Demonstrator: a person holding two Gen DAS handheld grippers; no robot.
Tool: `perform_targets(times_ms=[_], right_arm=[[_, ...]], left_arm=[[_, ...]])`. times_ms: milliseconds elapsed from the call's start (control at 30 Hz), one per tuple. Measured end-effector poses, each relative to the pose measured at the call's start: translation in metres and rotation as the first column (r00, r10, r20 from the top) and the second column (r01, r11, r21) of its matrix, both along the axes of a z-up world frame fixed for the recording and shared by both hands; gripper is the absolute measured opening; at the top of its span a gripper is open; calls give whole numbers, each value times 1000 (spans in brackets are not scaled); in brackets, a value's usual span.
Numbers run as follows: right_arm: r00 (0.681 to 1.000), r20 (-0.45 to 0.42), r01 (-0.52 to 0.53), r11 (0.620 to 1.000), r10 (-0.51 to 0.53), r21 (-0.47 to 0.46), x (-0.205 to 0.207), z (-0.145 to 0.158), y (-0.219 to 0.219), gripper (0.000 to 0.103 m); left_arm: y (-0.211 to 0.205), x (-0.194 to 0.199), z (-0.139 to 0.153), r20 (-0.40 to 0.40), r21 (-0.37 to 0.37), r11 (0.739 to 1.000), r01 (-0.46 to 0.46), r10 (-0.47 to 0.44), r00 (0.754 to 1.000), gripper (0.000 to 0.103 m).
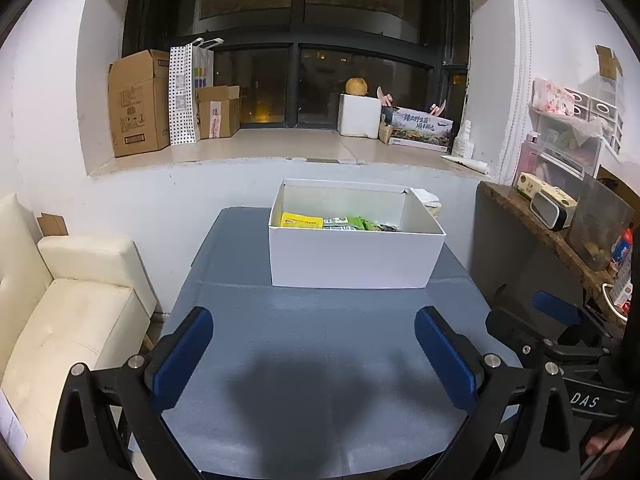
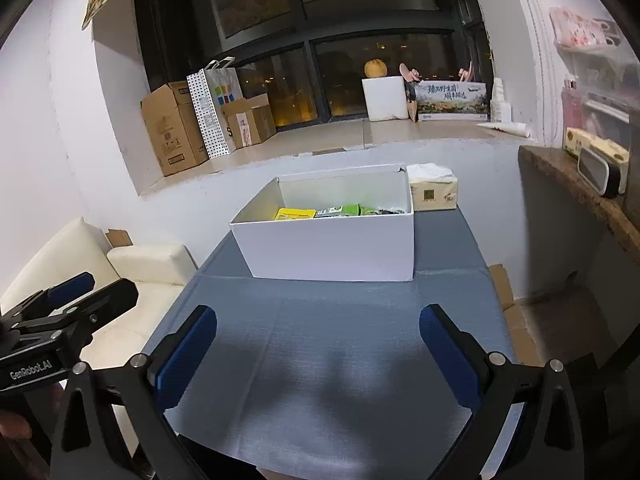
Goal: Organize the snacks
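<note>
Two released tools (image 1: pixel 314 354) (image 2: pixel 318 354) over bare table (image 1: pixel 320 320), white box (image 1: pixel 352 258) ahead, tissue pack (image 2: pixel 434 196) behind.

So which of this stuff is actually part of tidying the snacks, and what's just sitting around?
Part of the job:
- open white cardboard box on the blue-grey table
- yellow snack packet inside it
- green snack packets beside that
- left tool and right tool, both open and empty

Just lying about:
- beige tissue pack behind the box
- brown cardboard boxes on the windowsill
- cream sofa
</note>
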State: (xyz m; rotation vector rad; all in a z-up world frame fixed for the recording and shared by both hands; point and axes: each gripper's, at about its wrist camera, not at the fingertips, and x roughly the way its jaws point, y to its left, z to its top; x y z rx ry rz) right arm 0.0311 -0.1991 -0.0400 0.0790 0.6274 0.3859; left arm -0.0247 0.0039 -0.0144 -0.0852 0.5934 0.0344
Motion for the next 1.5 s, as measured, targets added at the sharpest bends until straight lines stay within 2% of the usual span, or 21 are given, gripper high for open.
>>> perform_targets(times_ms=[500, 1500], right_arm=[[1000, 9, 3, 1000, -2, -23, -8, 4, -1, 103], [999, 23, -30, 1000, 30, 3, -16, 11, -1, 103]], left_arm=[[4, -1, -2, -15, -25, 1000, 2, -2, 1000, 103], [5, 0, -7, -30, -30, 1000, 9, -10, 1000, 103]])
